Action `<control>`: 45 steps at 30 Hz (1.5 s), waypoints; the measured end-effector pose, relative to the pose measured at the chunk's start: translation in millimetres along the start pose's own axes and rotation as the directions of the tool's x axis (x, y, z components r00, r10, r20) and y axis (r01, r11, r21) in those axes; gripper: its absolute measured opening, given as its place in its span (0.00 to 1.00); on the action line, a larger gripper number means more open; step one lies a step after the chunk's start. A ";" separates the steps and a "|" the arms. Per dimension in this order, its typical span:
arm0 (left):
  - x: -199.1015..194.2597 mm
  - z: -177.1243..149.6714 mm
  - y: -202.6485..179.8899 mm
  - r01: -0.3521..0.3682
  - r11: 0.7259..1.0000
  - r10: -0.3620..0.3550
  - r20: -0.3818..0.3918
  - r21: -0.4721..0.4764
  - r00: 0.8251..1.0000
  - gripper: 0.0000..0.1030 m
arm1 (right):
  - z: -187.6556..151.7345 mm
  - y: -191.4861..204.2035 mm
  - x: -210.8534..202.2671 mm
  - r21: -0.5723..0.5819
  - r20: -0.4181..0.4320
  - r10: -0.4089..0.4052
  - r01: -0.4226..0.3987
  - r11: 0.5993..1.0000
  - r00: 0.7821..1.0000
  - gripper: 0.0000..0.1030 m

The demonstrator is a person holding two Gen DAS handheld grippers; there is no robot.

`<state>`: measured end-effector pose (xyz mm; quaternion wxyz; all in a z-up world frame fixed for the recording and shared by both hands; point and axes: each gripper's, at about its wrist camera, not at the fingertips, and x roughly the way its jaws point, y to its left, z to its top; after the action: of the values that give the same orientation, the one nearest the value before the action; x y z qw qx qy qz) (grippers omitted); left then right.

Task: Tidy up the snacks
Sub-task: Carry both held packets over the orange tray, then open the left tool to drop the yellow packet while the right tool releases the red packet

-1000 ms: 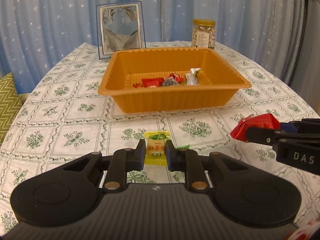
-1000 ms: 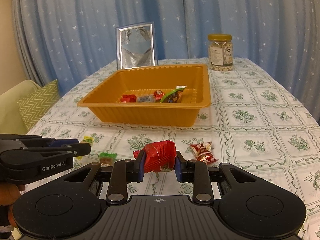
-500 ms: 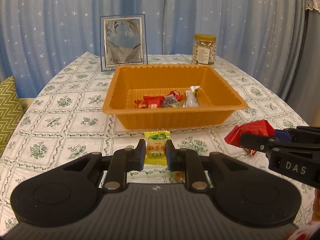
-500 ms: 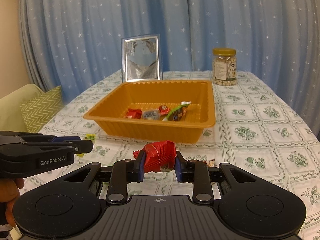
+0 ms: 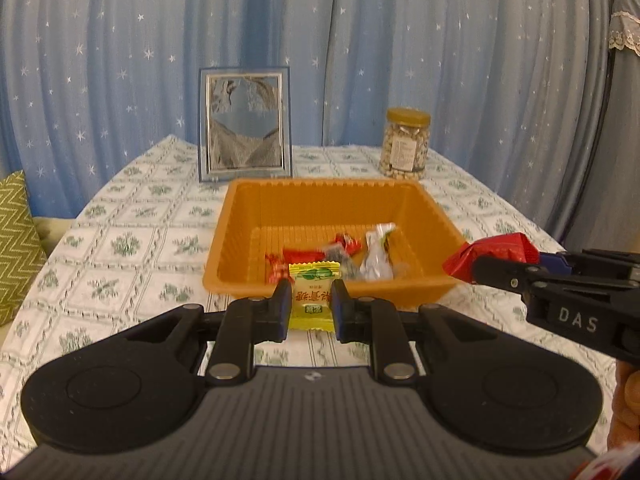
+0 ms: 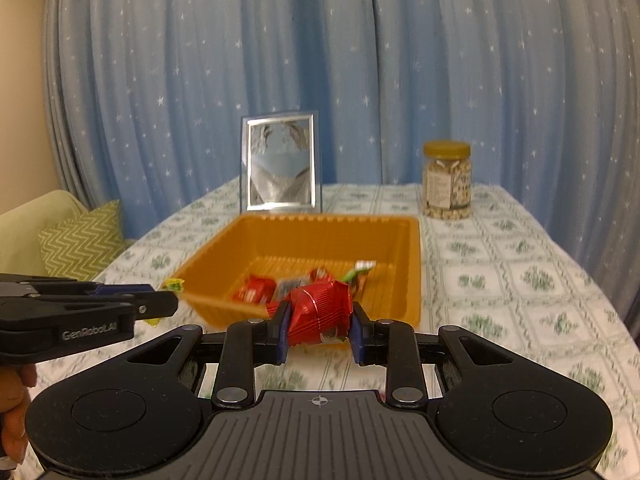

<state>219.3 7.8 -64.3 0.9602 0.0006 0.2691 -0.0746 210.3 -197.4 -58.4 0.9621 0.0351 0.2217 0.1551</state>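
My left gripper (image 5: 308, 304) is shut on a yellow candy packet (image 5: 313, 296) and holds it in the air just in front of the orange tray (image 5: 240, 216). My right gripper (image 6: 318, 326) is shut on a red foil snack (image 6: 320, 312), also raised before the tray (image 6: 412, 264). The red snack also shows at the right of the left wrist view (image 5: 496, 250). The left gripper with the yellow packet (image 6: 172, 285) shows at the left of the right wrist view. Several wrapped snacks (image 5: 344, 256) lie in the tray.
A framed picture (image 5: 245, 124) and a jar with a yellow lid (image 5: 406, 144) stand behind the tray on the patterned tablecloth (image 5: 132, 240). A blue starred curtain hangs behind. A green zigzag cushion (image 6: 80, 244) lies off the table's left side.
Both grippers have risen from the tabletop with their snacks and moved toward the tray. The snacks left on the cloth have dropped out of view.
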 end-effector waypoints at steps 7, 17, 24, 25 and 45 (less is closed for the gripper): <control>16.2 23.8 4.4 -0.013 1.000 0.013 0.032 -0.006 0.999 0.18 | 22.4 -6.7 19.3 0.009 0.020 0.000 -0.001 1.000 1.000 0.29; 53.6 46.1 11.0 -0.003 1.000 0.003 0.011 -0.006 1.000 0.18 | 43.3 -16.5 57.6 0.056 -0.008 -0.010 0.010 0.998 1.000 0.29; 81.5 56.5 17.8 0.000 1.000 0.000 -0.006 -0.008 1.000 0.18 | 52.3 -25.9 84.6 0.075 -0.013 -0.018 0.019 0.997 1.000 0.29; 84.7 57.7 19.2 -0.002 1.000 0.002 -0.009 -0.010 1.000 0.18 | 53.0 -28.0 87.8 0.080 -0.014 -0.021 0.022 0.997 1.000 0.29; 119.6 56.3 35.9 -0.009 0.998 0.004 -0.068 -0.062 0.998 0.18 | 57.2 -48.8 118.2 0.127 -0.051 -0.014 0.021 0.992 0.999 0.29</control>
<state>354.4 23.9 -79.3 0.9502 -0.0259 0.3039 -0.0631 350.0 -206.6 -62.8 0.9534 0.0906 0.2553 0.1331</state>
